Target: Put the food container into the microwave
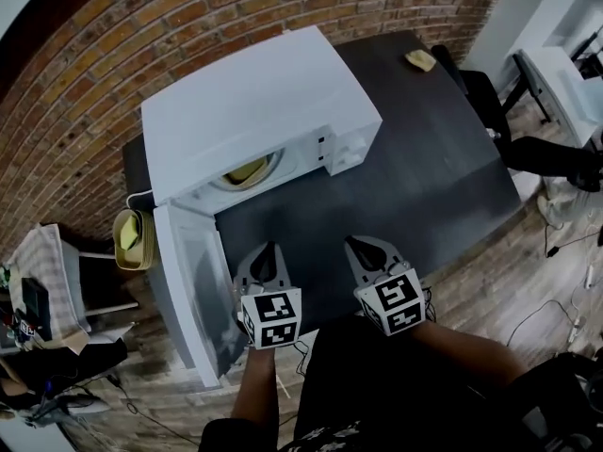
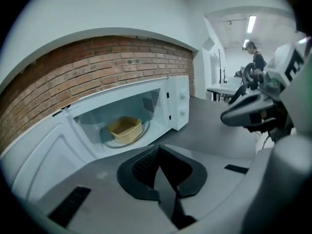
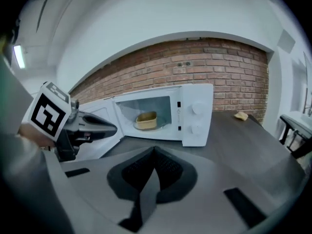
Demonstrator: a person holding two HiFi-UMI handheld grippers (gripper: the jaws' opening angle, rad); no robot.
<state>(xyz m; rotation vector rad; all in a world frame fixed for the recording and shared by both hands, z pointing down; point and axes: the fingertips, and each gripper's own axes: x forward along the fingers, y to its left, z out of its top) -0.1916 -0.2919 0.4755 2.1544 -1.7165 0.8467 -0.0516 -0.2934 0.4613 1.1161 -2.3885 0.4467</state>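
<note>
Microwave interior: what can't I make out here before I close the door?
Food container contents: head view, the microwave roof covers most of it; both gripper views too low and small.
Dial markings: right gripper view, too small.
Yellow item at the table far corner: head view, too small to identify.

The microwave [image 1: 254,102] is white, the food container [image 2: 125,129] yellow, the table [image 1: 424,177] dark grey.

Left gripper [image 1: 267,260] and right gripper [image 1: 364,249] closed (both empty).
</note>
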